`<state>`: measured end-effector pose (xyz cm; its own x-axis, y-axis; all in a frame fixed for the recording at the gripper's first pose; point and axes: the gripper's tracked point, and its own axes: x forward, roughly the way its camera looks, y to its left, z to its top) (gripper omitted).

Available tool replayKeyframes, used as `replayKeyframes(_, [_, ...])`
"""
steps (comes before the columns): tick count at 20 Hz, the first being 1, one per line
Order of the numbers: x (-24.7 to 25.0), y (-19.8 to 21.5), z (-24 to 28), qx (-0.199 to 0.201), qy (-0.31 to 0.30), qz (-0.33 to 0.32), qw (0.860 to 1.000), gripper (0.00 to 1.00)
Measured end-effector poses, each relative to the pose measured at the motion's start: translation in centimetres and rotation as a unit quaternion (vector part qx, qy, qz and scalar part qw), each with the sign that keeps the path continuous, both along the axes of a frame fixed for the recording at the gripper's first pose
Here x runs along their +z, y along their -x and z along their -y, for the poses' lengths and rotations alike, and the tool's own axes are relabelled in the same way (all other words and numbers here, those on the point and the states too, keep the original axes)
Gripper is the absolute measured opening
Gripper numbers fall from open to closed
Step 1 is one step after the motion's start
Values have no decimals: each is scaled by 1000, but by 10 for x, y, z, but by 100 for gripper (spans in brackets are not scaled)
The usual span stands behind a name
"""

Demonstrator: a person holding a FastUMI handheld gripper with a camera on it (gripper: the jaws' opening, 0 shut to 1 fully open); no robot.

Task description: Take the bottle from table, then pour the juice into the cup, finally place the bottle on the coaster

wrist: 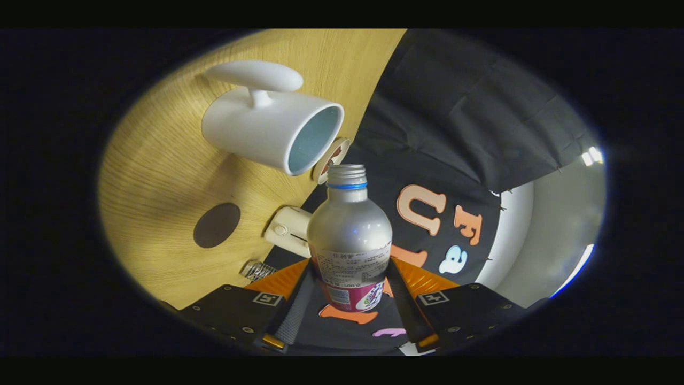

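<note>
Over the wooden table, the bottle is clamped between the gripper fingers, its long axis along them and its uncapped mouth aimed just beside the cup.

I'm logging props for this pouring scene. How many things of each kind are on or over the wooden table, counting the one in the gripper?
Silver metal bottle, uncapped, between the gripper fingers: 1
White handled ceramic cup: 1
Dark brown round coaster: 1
Small silver screw cap: 1
Total: 4
</note>
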<state>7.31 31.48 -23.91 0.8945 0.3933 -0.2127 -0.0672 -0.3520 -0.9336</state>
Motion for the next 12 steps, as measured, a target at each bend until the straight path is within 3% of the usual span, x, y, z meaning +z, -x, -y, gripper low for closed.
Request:
replayKeyframes(8, [-23, 7, 9, -41, -109, -75, 990, 77])
replayKeyframes(12, [-29, 7, 16, -77, -210, -150, 963, 77])
